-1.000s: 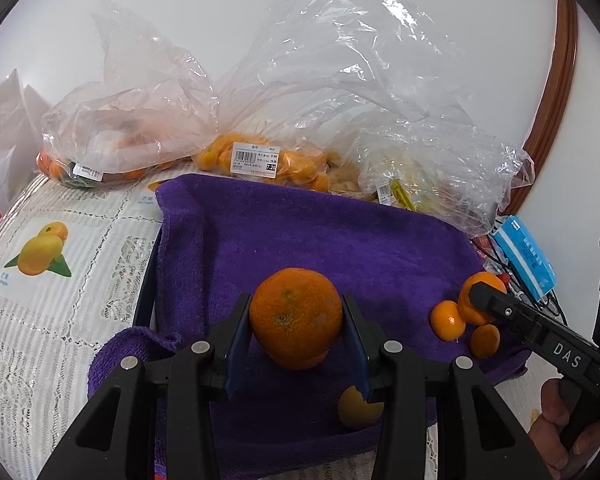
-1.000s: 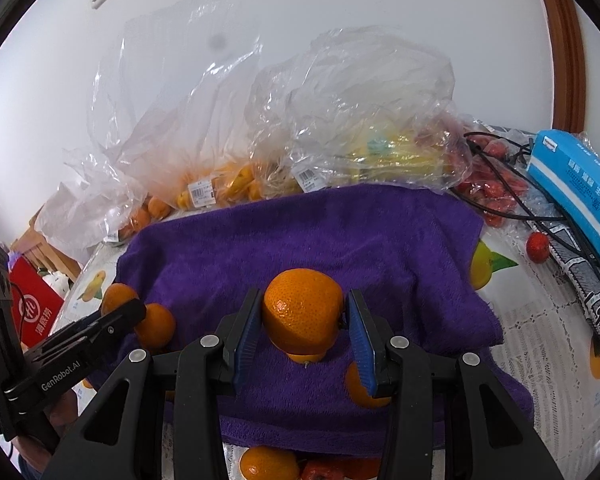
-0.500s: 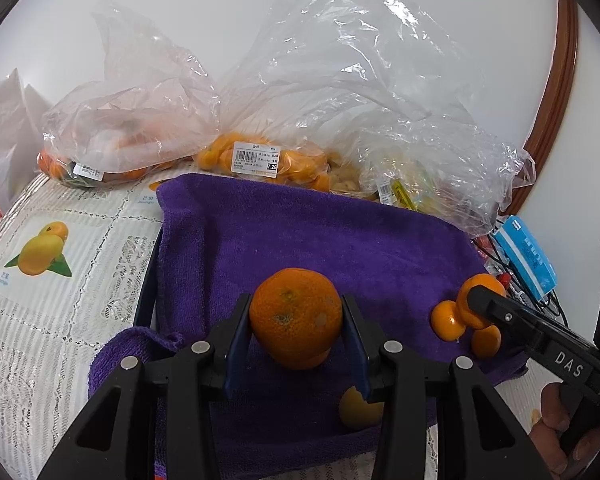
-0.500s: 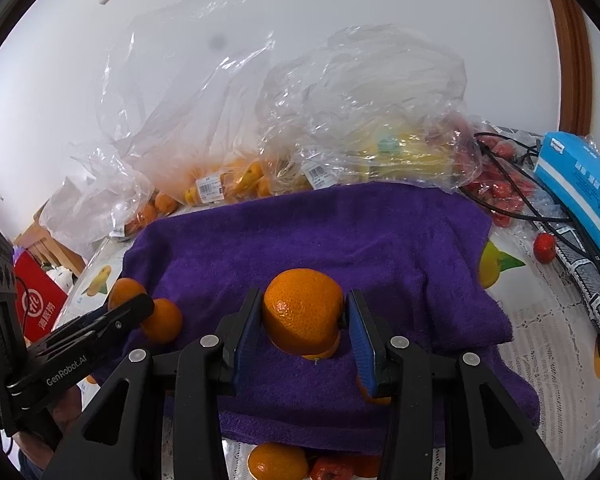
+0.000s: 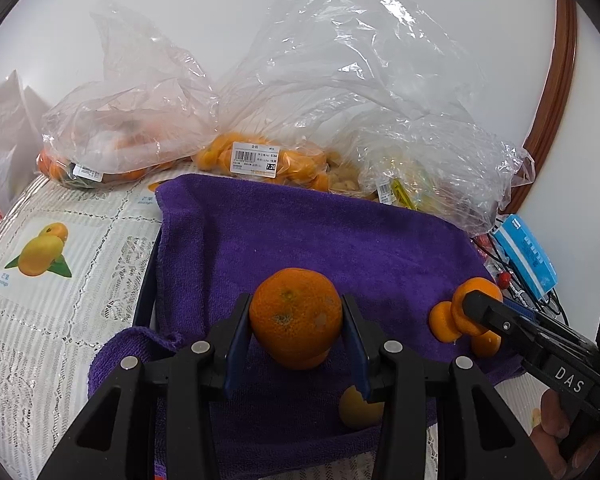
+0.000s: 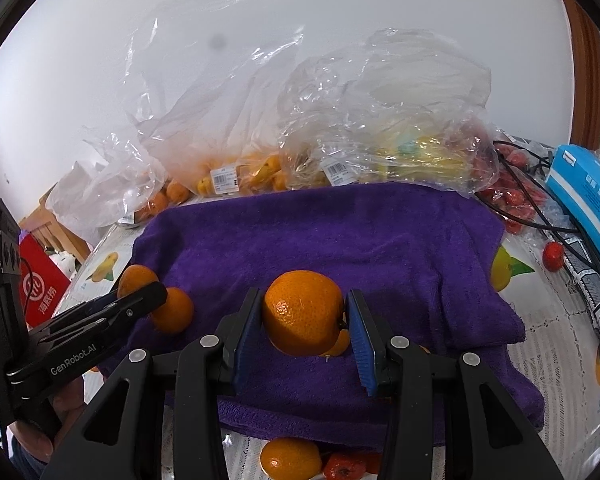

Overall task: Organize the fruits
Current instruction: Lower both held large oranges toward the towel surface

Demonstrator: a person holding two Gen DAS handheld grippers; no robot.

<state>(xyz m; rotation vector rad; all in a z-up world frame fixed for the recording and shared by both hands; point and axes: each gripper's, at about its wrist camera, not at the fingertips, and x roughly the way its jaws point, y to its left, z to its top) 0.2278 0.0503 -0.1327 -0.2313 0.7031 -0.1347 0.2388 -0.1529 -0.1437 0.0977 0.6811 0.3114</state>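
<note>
Oranges: left gripper (image 5: 296, 320) clamps one orange (image 5: 295, 316), right gripper (image 6: 304, 316) clamps another orange (image 6: 303, 313), both above the purple towel (image 5: 300, 236). Small loose oranges (image 5: 444, 322) sit on the towel beside them.

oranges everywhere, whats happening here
A person is sorting fruit with a handheld gripper in each hand. The left gripper and right gripper each have their jaws shut on an orange, held above a purple towel. Clear plastic bags of fruit lie behind it.
</note>
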